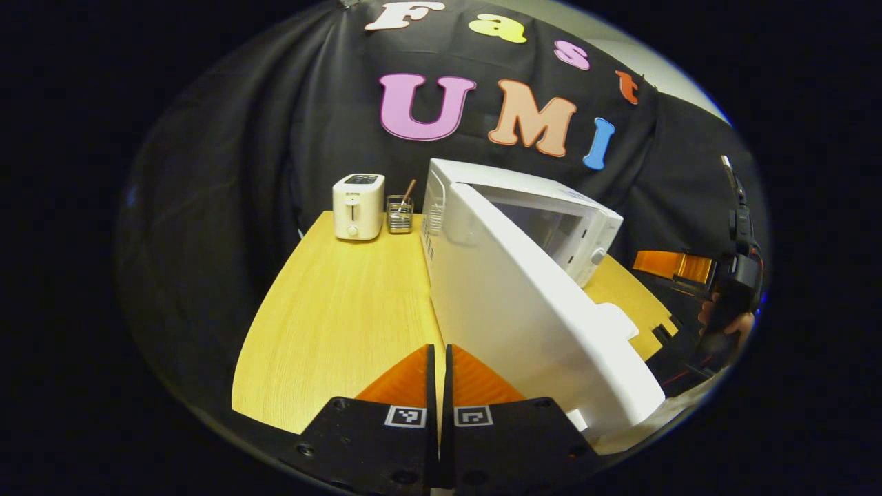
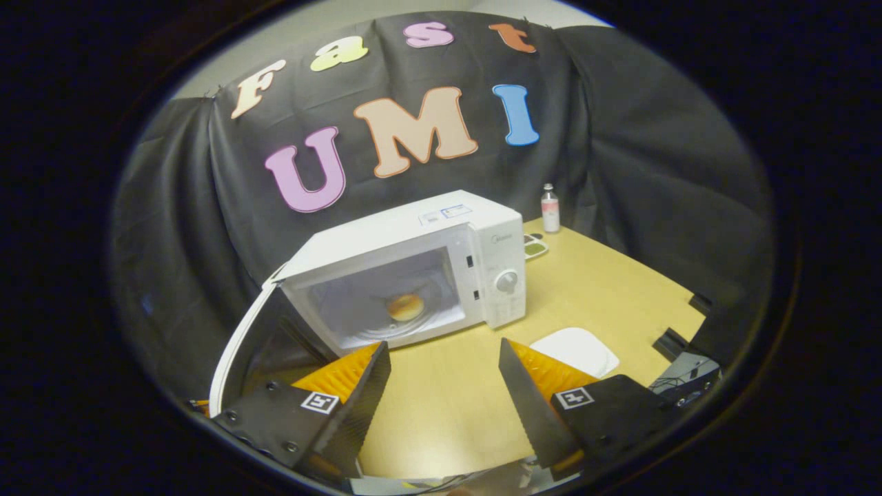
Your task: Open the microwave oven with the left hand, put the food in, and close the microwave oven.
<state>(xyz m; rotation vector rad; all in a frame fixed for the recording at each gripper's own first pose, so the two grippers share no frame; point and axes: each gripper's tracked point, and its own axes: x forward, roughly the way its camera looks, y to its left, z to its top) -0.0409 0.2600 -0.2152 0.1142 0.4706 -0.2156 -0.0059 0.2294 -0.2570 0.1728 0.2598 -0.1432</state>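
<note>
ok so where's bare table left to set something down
Bare wood lies left of the open microwave door, in front of the toaster and utensil holder. Another free patch runs from the microwave front past the white plate toward the bottle. The door's swing is crowded.

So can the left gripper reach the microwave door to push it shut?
Probably yes. The left gripper sits shut right beside the open door, with nothing between them. The bun is already inside.

Black draped cloth wall (image 2: 641, 172) behind pale wood worktop (image 1: 331, 324); grey-white room wall (image 2: 331, 21) above cloth; dim booth light.
</note>
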